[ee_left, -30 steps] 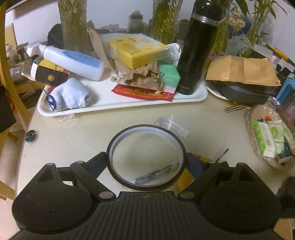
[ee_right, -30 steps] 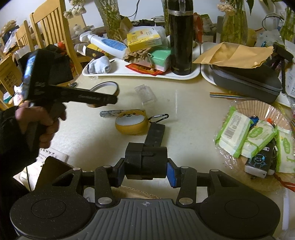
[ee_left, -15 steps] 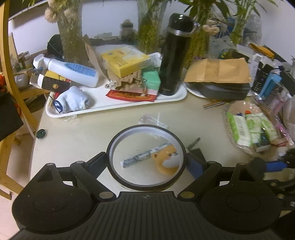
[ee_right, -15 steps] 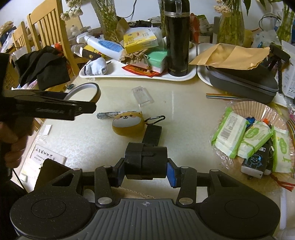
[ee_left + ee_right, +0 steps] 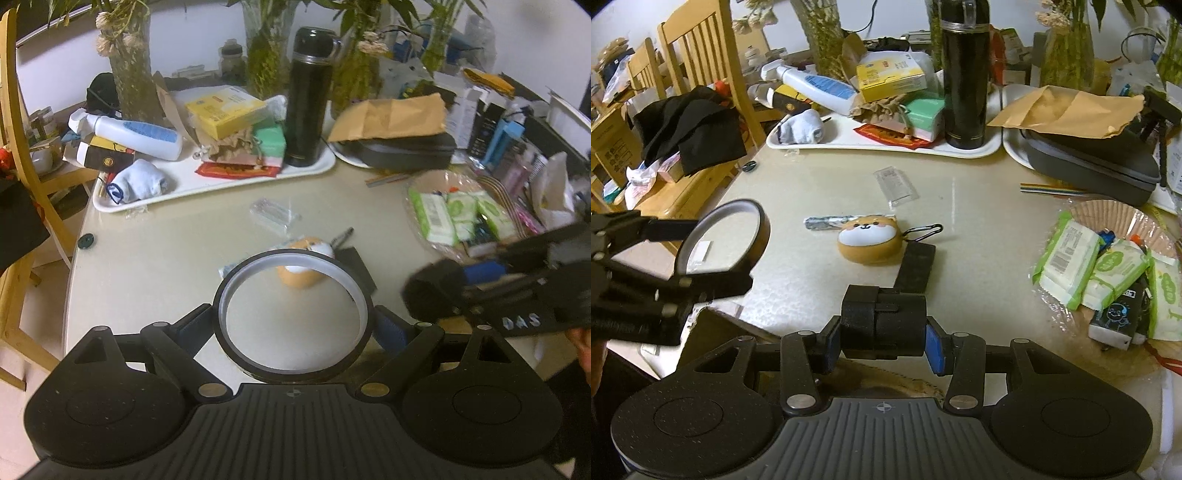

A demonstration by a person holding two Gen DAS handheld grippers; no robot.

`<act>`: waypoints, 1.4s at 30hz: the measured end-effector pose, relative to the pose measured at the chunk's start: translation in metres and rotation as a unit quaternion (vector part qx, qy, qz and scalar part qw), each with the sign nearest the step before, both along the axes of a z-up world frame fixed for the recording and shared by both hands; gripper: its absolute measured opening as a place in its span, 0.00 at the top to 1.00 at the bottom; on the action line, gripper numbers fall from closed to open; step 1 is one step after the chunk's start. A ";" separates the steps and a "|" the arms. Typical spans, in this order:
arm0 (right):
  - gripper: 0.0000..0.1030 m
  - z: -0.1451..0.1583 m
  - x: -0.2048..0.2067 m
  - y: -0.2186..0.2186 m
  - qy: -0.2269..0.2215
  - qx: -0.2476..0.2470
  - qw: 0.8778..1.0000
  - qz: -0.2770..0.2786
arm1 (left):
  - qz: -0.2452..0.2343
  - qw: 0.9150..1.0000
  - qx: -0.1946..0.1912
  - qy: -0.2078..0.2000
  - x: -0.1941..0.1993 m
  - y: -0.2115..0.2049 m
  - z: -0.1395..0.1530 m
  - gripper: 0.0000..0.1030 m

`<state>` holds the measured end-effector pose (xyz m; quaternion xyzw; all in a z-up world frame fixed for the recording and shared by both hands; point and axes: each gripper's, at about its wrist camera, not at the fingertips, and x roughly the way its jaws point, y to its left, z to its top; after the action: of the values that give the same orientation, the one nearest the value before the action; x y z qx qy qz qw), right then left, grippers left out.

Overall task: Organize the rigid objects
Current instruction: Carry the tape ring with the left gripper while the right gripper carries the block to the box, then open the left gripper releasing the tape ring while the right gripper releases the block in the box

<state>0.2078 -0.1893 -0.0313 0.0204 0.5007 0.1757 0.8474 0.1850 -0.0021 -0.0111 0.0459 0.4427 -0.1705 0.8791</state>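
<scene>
The left gripper has its fingers clamped against the outer rim of a tape ring, one on each side, and carries it clear of the bench. Through the ring's hole only bare benchtop and part of a dog-face pouch show; the pouch's lower half is masked by the ring's far rim. The ring's near edge is cut off by the gripper body. In the right wrist view the same ring hangs beyond the bench's left edge, over a wooden chair seat.

The right gripper has its fingers pressed on a black blocky object; what it is cannot be made out, and from the left camera it is only a dark blur. Just ahead of those fingers lies a flat black slab, its near end hidden behind the held object. Beyond it sits the pouch, with a carabiner at its right and a printed tube half tucked behind its left. Farther ahead lies a clear plastic packet, then a white tray crowded with a black flask, boxes and a bottle, many overlapping. A sliver of the person's hand shows at the frame edge.
</scene>
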 end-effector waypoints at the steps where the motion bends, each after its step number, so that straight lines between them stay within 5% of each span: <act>1: 0.53 0.000 -0.001 0.002 0.000 0.000 1.000 0.003 | -0.002 1.000 0.000 0.001 -0.004 0.000 0.001 0.11; 21: 0.53 0.005 -0.042 0.003 0.004 0.000 1.000 0.009 | -0.031 0.999 0.022 0.023 -0.069 0.003 -0.005 0.11; 32: 0.53 -0.001 -0.064 0.011 0.009 -0.011 1.000 0.017 | -0.015 1.000 -0.024 0.004 -0.087 0.013 0.002 0.05; 42: 0.53 -0.003 -0.066 0.011 0.013 -0.016 1.000 0.014 | -0.003 1.000 -0.013 0.004 -0.102 0.017 0.003 0.05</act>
<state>0.1414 -0.1784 -0.0341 0.0027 0.5148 0.1791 0.8384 0.0834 0.0145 -0.0084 0.0349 0.4435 -0.1788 0.8776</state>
